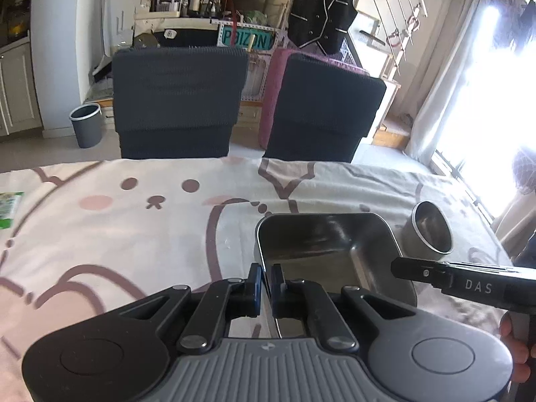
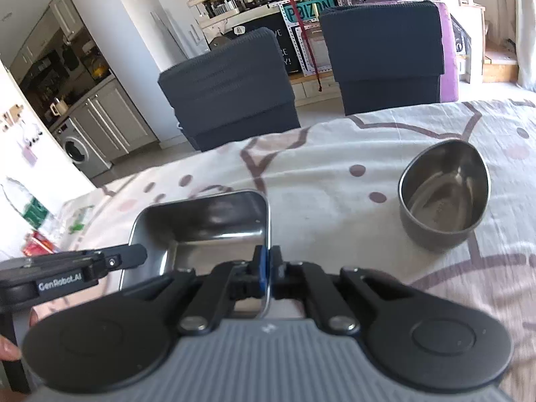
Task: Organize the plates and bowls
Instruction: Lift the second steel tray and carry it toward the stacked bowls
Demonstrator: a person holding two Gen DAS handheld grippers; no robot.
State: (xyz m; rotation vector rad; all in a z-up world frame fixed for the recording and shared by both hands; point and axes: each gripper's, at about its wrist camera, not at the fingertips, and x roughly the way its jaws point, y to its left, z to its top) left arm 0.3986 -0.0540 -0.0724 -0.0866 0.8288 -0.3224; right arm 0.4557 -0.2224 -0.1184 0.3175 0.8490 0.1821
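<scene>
A rectangular steel tray (image 1: 328,244) sits on the patterned tablecloth (image 1: 134,227); it also shows in the right wrist view (image 2: 207,224). My left gripper (image 1: 266,279) is shut on the tray's left wall. My right gripper (image 2: 268,264) is shut on the tray's right wall. A round steel bowl (image 1: 430,231) stands empty to the right of the tray, apart from it, and shows in the right wrist view (image 2: 442,197). The other gripper's body crosses each view at the tray's side (image 1: 462,283) (image 2: 67,269).
Two dark chairs (image 1: 181,100) (image 1: 321,107) stand at the table's far edge. A green packet (image 1: 8,207) lies at the table's left edge; packets and wrappers (image 2: 40,227) show there in the right wrist view. A grey bin (image 1: 86,125) stands on the floor.
</scene>
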